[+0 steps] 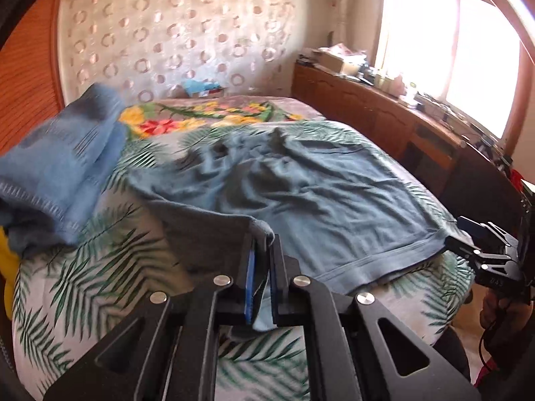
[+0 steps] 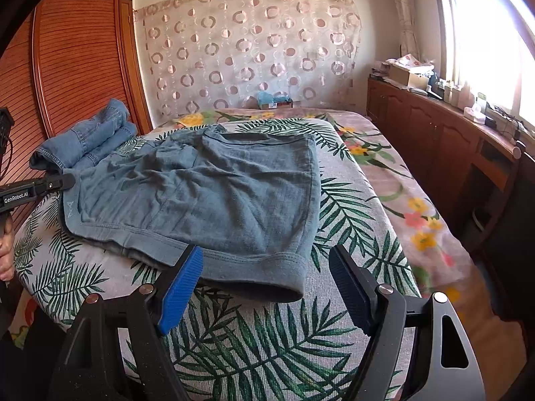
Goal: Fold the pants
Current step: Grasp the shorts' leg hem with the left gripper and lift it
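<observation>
The grey-blue pants (image 2: 214,200), wrinkled and doubled over with ribbed hems toward the cameras, lay on the leaf-print bed (image 2: 267,344) beside folded jeans (image 2: 90,137). The left gripper (image 1: 262,250) pinched a lifted corner of the fabric. The right gripper (image 2: 267,267) stood spread around the near hem, not touching it.

**Two wrist views across one bed**

The bed (image 1: 100,267) is viewed low and close from the left gripper (image 1: 261,254), facing the curtained wall (image 1: 167,33). The same direction is faced from the right gripper (image 2: 267,267). The pants (image 1: 317,193), wall and window side are shared.
</observation>
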A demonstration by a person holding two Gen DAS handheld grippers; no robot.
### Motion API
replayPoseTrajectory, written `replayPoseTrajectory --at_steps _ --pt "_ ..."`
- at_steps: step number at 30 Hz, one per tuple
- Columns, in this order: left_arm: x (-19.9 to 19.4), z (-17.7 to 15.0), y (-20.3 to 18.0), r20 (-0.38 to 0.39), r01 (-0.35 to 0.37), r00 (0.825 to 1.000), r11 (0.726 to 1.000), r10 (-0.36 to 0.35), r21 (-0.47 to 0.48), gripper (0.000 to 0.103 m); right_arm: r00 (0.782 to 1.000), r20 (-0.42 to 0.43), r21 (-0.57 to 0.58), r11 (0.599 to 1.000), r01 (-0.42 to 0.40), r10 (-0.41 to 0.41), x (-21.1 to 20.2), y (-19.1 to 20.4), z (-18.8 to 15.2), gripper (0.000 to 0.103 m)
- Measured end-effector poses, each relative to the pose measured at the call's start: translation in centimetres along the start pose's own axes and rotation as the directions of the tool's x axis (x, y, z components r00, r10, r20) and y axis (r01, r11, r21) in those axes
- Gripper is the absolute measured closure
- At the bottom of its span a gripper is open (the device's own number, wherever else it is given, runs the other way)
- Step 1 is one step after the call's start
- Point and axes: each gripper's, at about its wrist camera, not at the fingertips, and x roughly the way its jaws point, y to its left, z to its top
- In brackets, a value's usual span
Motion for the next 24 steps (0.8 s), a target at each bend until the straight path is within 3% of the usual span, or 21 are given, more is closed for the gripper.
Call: replayPoseTrajectory --at_steps 7,15,24 --pt "0.6 2.6 -5.1 0.011 0.081 0.997 0.992 -0.082 0.095 0.095 1.000 0.018 0.018 1.000 0.023 -0.023 -0.4 -1.0 -0.1 0.024" --pt "1.2 4.5 -11.7 -0.007 0.169 0.985 0.964 -0.171 0.207 0.095 0.998 0.034 0.062 0.997 0.055 -0.057 -0.9 -3.0 -0.3 0.024" --pt "2.5 3.8 -13.1 -0.052 0.142 0.990 0.967 -0.134 0.212 0.094 0.998 0.032 0.075 0.995 0.059 -0.061 -0.7 -3.1 -0.5 0.024"
